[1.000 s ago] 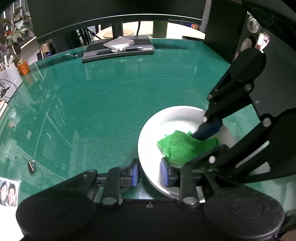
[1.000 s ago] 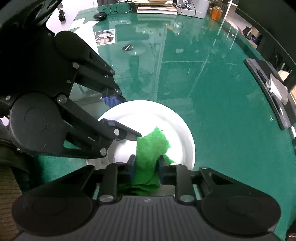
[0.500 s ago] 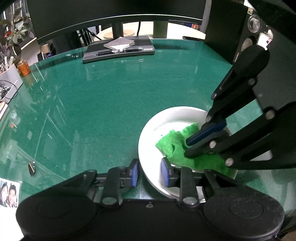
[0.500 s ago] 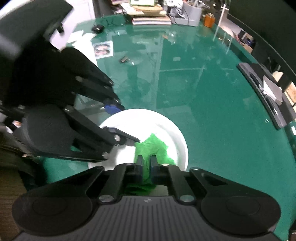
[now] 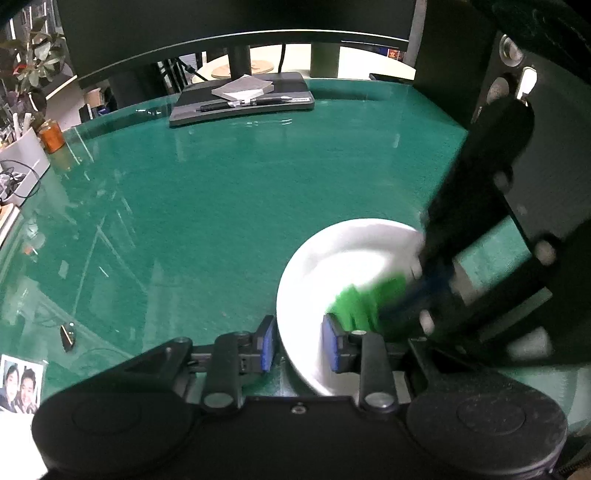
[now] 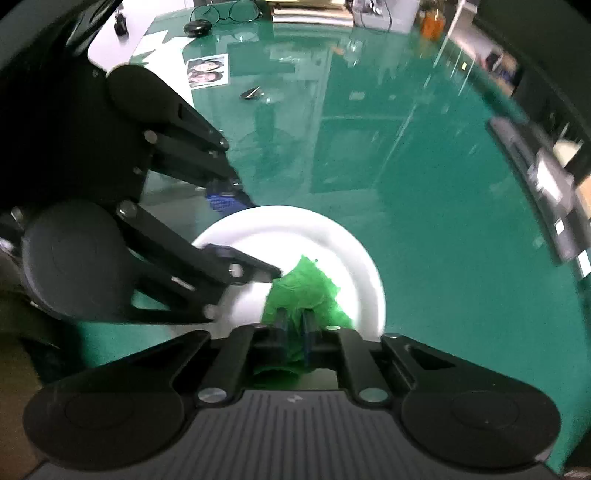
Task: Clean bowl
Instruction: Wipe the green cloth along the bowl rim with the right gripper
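Observation:
A white bowl (image 5: 332,254) sits on the green glass table and also shows in the right wrist view (image 6: 295,236). My left gripper (image 5: 297,345) is shut on the bowl's near rim, one blue pad outside and one inside. My right gripper (image 6: 294,328) is shut on a green cloth (image 6: 301,291) and presses it into the bowl. In the left wrist view the cloth (image 5: 358,302) and the right gripper (image 5: 424,291) are blurred over the bowl's right side.
A dark tray (image 5: 240,101) with a notepad and pen lies at the far table edge. A photo (image 5: 18,380) and a small clip (image 5: 67,334) lie near left. Glasses (image 6: 225,13), a mouse (image 6: 197,26) and books sit far off.
My right gripper closed tighter on the green cloth and swept it across the inside of the bowl, toward the near right side. My left gripper kept its hold on the rim.

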`<state>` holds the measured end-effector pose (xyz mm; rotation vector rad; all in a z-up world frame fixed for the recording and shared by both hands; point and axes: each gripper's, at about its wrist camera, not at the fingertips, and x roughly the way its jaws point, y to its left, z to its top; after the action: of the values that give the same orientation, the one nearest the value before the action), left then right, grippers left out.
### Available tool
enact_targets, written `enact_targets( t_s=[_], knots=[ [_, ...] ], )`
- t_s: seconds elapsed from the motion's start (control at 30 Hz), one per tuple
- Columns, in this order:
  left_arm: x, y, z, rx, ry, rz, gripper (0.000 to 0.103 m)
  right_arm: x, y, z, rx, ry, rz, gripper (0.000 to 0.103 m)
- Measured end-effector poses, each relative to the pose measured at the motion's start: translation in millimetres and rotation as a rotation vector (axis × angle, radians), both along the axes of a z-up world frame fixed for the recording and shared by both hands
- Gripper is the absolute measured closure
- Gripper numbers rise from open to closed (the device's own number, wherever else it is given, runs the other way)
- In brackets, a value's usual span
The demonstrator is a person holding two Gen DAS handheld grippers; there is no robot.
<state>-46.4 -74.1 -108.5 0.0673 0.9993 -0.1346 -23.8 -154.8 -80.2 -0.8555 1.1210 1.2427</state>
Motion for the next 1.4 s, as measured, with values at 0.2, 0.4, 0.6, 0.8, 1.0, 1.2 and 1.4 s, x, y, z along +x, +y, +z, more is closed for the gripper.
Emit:
enact_targets(
  t_s=[0.2,0.4,0.6,0.8,1.0,1.2,1.4],
  knots=[
    [-1.3,-0.8,0.3,0.009,0.012,-0.024,0.079,-5.5,6.3,1.5,-0.035,-0.070,0.045,0.096],
    [-1.4,-1.4,0.3,0.008,0.016,-0.026,0.079,1.8,2.6,0.9,-0.028,-0.114,-0.012,0.098],
    [-0.8,-2.0,0.6,0.010,0.025,-0.034,0.080,0.2,2.3,1.7,-0.037,-0.100,0.015,0.098],
    [-1.0,-1.2,0.3,0.002,0.023,-0.026,0.079,0.4,3.2,-0.5,-0.027,-0.209,-0.006,0.096],
    [0.4,3.1,-1.0,-0.003,0.026,-0.009,0.079,-2.9,4.6,-2.0,-0.010,-0.006,0.017,0.096],
    [-0.3,2.0,-1.3,0.003,0.029,-0.014,0.080,0.8,13.1,-2.2,-0.035,-0.133,0.045,0.091],
    [-1.5,1.5,-1.5,-0.009,0.032,-0.007,0.078,0.4,24.2,-5.6,-0.013,-0.255,0.052,0.092]
  ],
)
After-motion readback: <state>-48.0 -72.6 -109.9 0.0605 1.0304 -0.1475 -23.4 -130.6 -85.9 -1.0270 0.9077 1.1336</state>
